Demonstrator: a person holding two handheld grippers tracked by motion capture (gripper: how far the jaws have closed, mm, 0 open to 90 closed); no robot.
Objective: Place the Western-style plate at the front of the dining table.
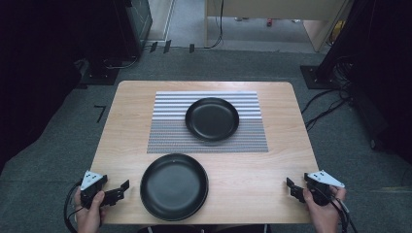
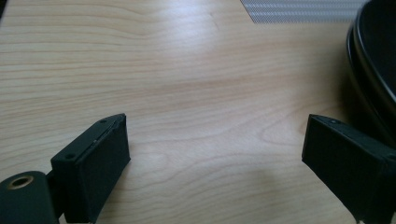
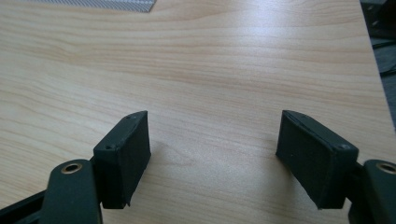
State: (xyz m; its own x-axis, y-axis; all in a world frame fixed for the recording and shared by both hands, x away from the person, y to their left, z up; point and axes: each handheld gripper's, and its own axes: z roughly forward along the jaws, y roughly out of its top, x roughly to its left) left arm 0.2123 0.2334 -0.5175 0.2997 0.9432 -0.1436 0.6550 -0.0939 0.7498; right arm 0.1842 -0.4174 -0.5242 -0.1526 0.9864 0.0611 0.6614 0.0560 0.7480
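Two black plates lie on the wooden table (image 1: 272,165). One plate (image 1: 212,119) rests on the grey striped placemat (image 1: 170,131) at the centre. The nearer plate (image 1: 174,186) sits on bare wood by the front edge; its rim (image 2: 373,60) shows at the right of the left gripper view. My left gripper (image 1: 121,190) is held at the front left corner, just left of the near plate, open and empty (image 2: 215,144). My right gripper (image 1: 292,186) is at the front right corner, open over bare wood (image 3: 214,140).
The placemat's corner (image 3: 116,3) shows at the top of the right gripper view. Grey carpet (image 1: 58,145) surrounds the table, with cables (image 1: 325,107) and dark equipment stands at the right and back left. The table's right edge (image 3: 373,74) is close to my right gripper.
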